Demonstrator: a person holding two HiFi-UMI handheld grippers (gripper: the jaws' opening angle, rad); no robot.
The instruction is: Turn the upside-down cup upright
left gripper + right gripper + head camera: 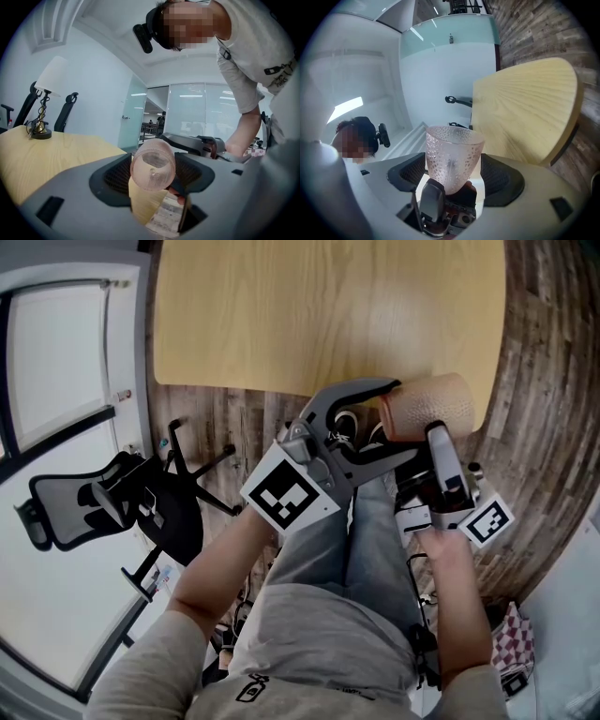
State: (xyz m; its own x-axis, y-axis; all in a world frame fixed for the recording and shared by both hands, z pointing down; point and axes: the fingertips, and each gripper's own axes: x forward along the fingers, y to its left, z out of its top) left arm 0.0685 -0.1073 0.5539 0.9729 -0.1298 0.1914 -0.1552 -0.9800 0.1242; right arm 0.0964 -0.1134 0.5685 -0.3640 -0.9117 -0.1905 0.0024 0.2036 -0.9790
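Head view: the cup (429,407) is lying on its side by the near edge of the table (319,315), with my left gripper (405,419) at its base and my right gripper (437,435) across its middle. Left gripper view: the cup (153,164) shows me its bottom, with both pads touching it (looks pinched to me). Right gripper view: my jaws are pressed on the sides of the cup (453,157), and its rim points away from me.
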